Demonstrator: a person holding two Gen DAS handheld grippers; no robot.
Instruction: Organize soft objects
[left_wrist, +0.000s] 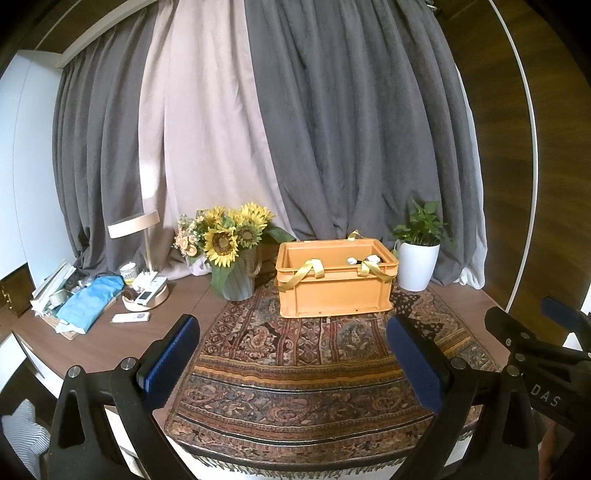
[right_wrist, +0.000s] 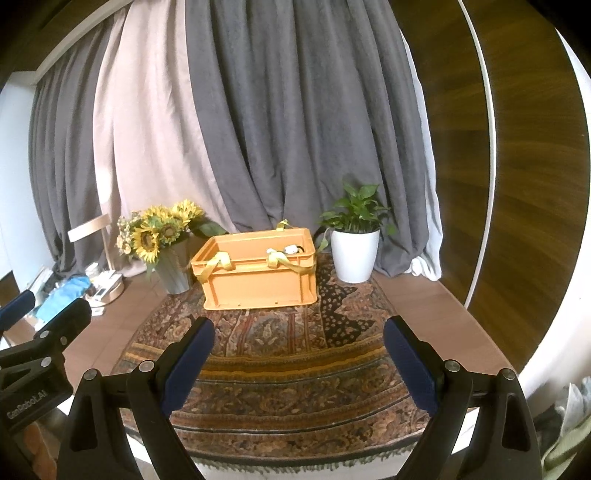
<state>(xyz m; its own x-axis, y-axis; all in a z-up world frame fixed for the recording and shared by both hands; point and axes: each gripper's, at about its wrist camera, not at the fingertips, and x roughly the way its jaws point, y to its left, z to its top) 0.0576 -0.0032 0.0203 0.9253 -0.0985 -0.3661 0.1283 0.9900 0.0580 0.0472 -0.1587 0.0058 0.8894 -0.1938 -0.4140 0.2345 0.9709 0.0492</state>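
Observation:
An orange plastic crate (left_wrist: 334, 291) with yellow strap handles stands on a patterned rug (left_wrist: 295, 369) on the table; it also shows in the right wrist view (right_wrist: 258, 280). Small white and dark items (left_wrist: 364, 259) peek over its far right rim, seen also in the right wrist view (right_wrist: 286, 250). My left gripper (left_wrist: 293, 363) is open and empty, held above the rug's front part. My right gripper (right_wrist: 299, 363) is open and empty, at the same distance from the crate. Each gripper shows at the edge of the other's view.
A vase of sunflowers (left_wrist: 231, 251) stands left of the crate, a potted plant in a white pot (left_wrist: 419, 264) to its right. A lamp (left_wrist: 135, 225), remotes and blue cloth (left_wrist: 88, 301) clutter the left of the table. Grey curtains (left_wrist: 332, 129) hang behind.

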